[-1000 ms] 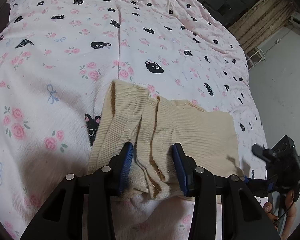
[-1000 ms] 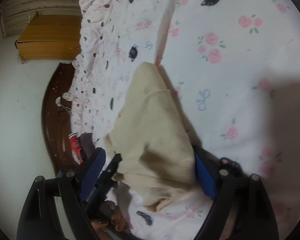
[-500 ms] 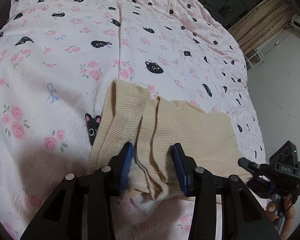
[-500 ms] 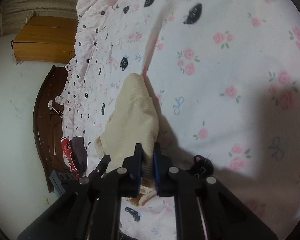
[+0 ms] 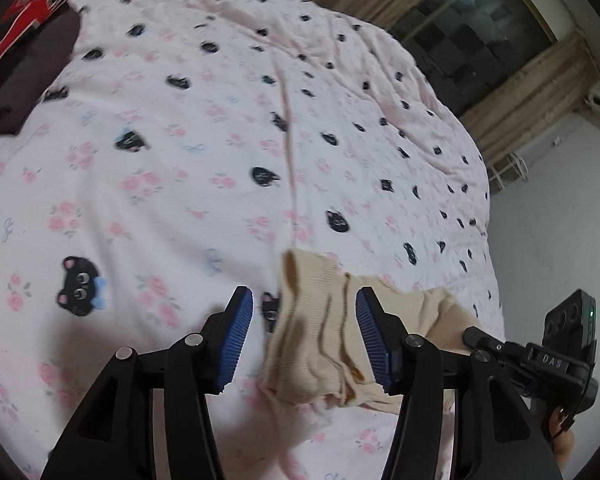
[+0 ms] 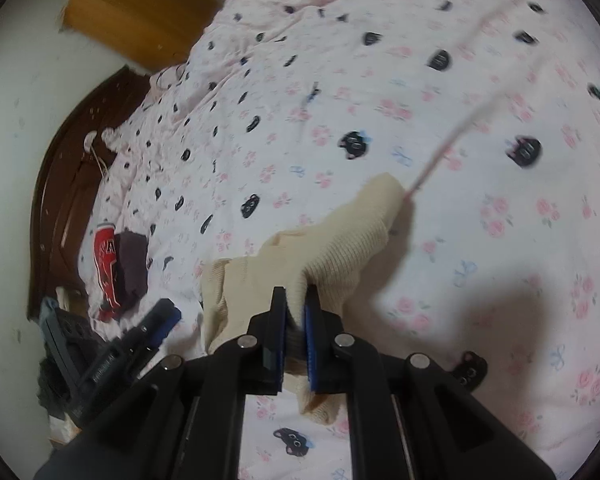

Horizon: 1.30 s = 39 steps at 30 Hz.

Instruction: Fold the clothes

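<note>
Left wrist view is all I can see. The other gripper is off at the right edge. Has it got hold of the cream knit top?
Observer: Yes. In the right wrist view the right gripper is shut on a fold of the cream knit top.
Operator: What's past the red and dark clothes at my top left?
Observer: A dark wooden headboard curves along that end of the bed, just beyond the red and dark clothes.
</note>
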### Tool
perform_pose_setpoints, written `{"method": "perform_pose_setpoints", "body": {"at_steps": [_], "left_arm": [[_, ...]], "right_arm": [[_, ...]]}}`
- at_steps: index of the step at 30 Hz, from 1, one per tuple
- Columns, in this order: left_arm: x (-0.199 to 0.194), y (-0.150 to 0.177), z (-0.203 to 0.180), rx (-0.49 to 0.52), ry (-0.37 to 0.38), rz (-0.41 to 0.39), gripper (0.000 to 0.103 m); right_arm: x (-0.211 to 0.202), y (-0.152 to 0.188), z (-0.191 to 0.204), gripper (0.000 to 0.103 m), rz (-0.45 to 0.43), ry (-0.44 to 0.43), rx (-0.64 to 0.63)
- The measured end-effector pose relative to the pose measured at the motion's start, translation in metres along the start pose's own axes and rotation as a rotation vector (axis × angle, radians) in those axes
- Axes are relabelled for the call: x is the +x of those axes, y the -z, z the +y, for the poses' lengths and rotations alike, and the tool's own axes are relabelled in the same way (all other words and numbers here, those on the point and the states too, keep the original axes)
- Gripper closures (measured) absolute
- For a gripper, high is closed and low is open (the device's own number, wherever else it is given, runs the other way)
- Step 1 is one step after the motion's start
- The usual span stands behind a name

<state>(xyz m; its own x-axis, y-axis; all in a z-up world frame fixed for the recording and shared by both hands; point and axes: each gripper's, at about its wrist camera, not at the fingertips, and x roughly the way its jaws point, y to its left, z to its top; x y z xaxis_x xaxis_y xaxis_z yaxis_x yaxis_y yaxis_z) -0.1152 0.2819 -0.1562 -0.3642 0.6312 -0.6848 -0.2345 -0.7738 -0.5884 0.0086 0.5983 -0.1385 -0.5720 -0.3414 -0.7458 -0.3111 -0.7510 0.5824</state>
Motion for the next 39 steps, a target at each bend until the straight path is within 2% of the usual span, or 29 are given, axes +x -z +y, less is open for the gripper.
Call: {"method": "perform_pose_setpoints", "body": {"at_steps": [4,10,17,23,28,29,31,33,34,39], "left_arm": [[-0.004,-0.005,0.023,-0.078,-0.015,0.000,0.054],[-0.009,-0.008,0.030,-0.106,0.001,0.000,0.054],[-0.008,-0.009,0.037,-0.146,0.005,0.024,0.054],[-0.001,-0.006,0.038,-0.149,-0.004,0.065,0.054],[0.011,0.001,0.031,-0.118,-0.017,0.119,0.054],[0.012,0.003,0.030,-0.112,-0.026,0.126,0.054],[0.013,0.007,0.029,-0.113,-0.033,0.133,0.054],[0.013,0.011,0.028,-0.114,-0.040,0.140,0.054],[0.013,0.013,0.026,-0.105,-0.043,0.142,0.054],[0.018,0.023,0.010,-0.032,-0.045,0.170,0.054]], "right_arm": [[0.015,-0.003,0.028,0.094,0.028,0.022,-0.074],[0.037,-0.001,0.070,0.094,0.075,0.037,-0.183],[0.089,0.031,0.114,0.094,0.204,0.016,-0.309],[0.118,0.057,0.114,0.094,0.281,0.029,-0.337],[0.118,0.055,0.106,0.092,0.306,0.022,-0.327],[0.114,0.053,0.108,0.090,0.307,0.024,-0.338],[0.099,0.048,0.114,0.080,0.297,0.032,-0.369],[0.080,0.041,0.117,0.049,0.266,0.054,-0.394],[0.069,0.035,0.119,0.044,0.240,0.072,-0.407],[0.039,-0.006,0.129,0.042,0.169,0.101,-0.408]]}}
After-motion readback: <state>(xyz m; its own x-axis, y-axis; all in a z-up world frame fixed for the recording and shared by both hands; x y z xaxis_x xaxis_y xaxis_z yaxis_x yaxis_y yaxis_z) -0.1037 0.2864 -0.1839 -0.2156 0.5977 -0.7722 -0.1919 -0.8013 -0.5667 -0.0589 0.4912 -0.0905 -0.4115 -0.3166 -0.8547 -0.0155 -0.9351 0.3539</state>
